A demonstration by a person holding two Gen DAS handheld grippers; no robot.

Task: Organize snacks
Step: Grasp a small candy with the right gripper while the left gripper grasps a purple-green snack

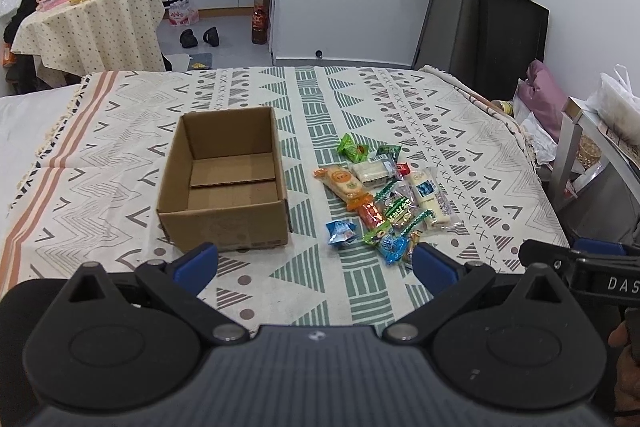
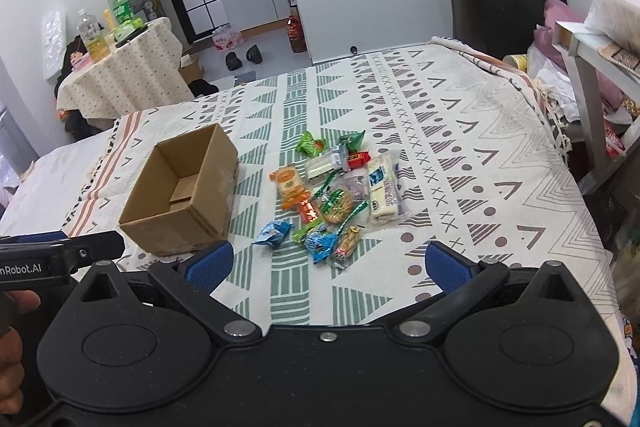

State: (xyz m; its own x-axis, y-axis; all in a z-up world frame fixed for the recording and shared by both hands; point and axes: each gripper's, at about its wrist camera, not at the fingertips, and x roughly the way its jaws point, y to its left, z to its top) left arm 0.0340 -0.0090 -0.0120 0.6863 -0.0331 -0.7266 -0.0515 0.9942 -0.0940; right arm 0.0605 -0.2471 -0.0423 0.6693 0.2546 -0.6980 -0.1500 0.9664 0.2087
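Here the snacks (image 1: 380,201) lie in a loose, overlapping heap on the patterned cover (image 1: 460,131) of the bed, just beside the right wall of the open cardboard box (image 1: 224,183), which sits empty toward the bed's near edge. The wrappers look thin and slippery, and several overlap, so a pinch on one may drag a neighbour or catch two at once. A small blue packet (image 2: 273,233) lies apart from the heap, nearest the box. The box is light and nothing anchors it; a knock on its rim could slide or tip it on the soft cover. The left claw (image 1: 316,269) and the right claw (image 2: 328,265) both hover over the bed's near edge, fingers spread wide and holding nothing. They are close side by side and could collide when reaching.
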